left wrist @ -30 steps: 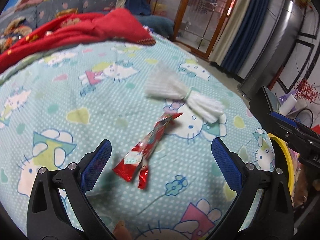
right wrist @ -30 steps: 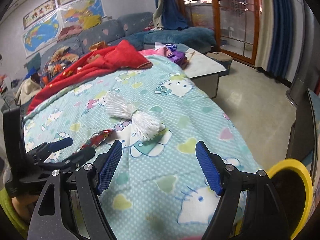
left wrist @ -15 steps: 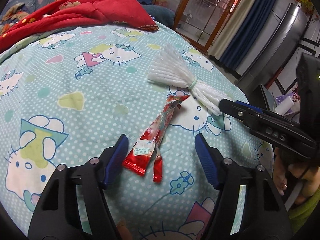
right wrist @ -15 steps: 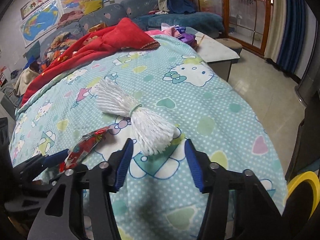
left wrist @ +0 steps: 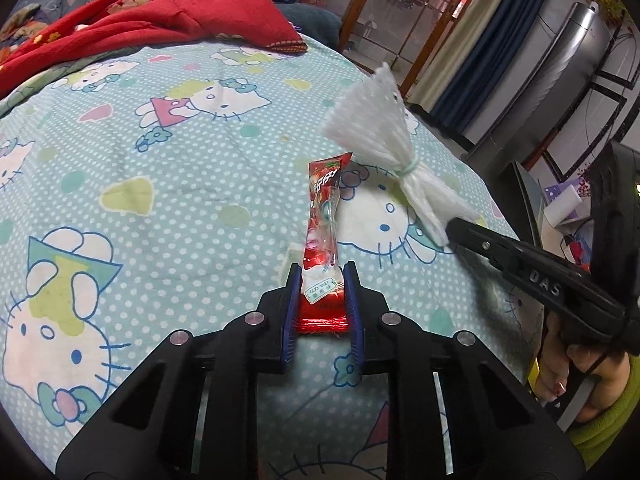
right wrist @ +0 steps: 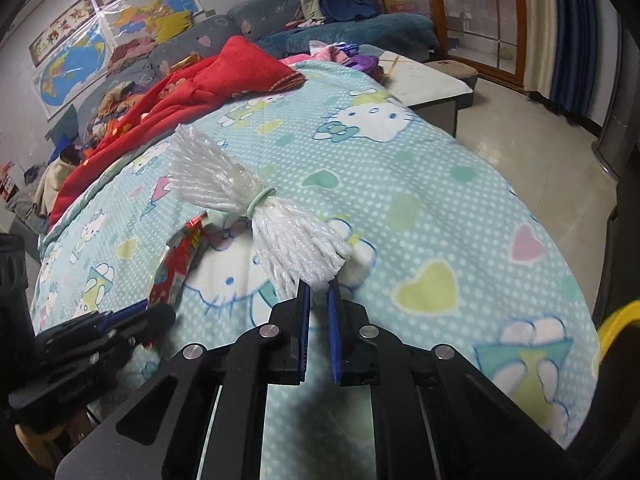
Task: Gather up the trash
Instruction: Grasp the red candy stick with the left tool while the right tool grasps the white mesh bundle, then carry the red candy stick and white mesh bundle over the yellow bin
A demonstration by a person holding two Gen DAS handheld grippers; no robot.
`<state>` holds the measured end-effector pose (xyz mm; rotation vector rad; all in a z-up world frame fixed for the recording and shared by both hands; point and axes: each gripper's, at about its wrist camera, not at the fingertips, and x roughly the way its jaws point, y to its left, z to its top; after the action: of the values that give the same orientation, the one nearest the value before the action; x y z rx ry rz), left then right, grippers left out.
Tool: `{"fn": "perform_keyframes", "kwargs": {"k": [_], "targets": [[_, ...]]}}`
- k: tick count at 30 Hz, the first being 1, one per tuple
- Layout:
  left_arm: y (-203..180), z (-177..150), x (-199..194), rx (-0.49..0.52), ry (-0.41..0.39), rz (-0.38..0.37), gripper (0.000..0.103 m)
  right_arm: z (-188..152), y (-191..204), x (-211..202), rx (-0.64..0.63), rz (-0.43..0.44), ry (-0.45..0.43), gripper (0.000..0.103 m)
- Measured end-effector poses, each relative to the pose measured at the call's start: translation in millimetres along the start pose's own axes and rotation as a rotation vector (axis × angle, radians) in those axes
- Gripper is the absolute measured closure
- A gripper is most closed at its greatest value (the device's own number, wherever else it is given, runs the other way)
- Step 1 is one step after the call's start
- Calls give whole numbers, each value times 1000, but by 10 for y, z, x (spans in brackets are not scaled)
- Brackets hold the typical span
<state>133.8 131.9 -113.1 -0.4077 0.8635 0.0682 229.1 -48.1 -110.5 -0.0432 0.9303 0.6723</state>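
Note:
A red snack wrapper (left wrist: 323,220) lies on the Hello Kitty blanket (left wrist: 180,184). My left gripper (left wrist: 320,276) is shut on the wrapper's near end. A white foam net bundle (right wrist: 256,208) tied with a green band lies just right of it. My right gripper (right wrist: 318,290) is shut on the bundle's near end. The bundle also shows in the left wrist view (left wrist: 384,136), with the right gripper (left wrist: 452,228) at its tip. The wrapper also shows in the right wrist view (right wrist: 180,260), with the left gripper (right wrist: 152,312) on it.
A red cloth (left wrist: 140,28) lies at the blanket's far end. A yellow-rimmed bin (right wrist: 616,320) stands at the right edge. A low white table (right wrist: 424,80) and tiled floor (right wrist: 532,148) lie beyond the blanket. A grey standing unit (left wrist: 560,64) is at right.
Both grippers moved forward and closed. The left went from open around the red wrapper to shut on it. The right went from open before the white bundle to shut on its end.

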Motion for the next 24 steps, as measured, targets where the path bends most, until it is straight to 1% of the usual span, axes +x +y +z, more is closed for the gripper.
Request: {"fn": "perform_keyframes", "kwargs": {"k": [2,4,6,9,13,24], "targets": [[-42,-9,-5,14,-1,-8,88,-37,-31,-79,4,-7,-15,95],[-101,-15,-22,38,-10,-32,88,-81,-74,-194,2,-25,-35,96],[-184,-23,-58,69,-29,-42,88,-122,-107,-299,-6,-54,-54,96],[-332,-37,-116,118,-65,-56,88,-176,-189,-451,4,-69,-82,96],[-509,-74,-173,172,-91,-71,88,-236,-331,-639,34,-84,-101,96],[-930,-190,-260,259,-127,-149,88,-448,-663,-1086,121,-122,-155,96]]}}
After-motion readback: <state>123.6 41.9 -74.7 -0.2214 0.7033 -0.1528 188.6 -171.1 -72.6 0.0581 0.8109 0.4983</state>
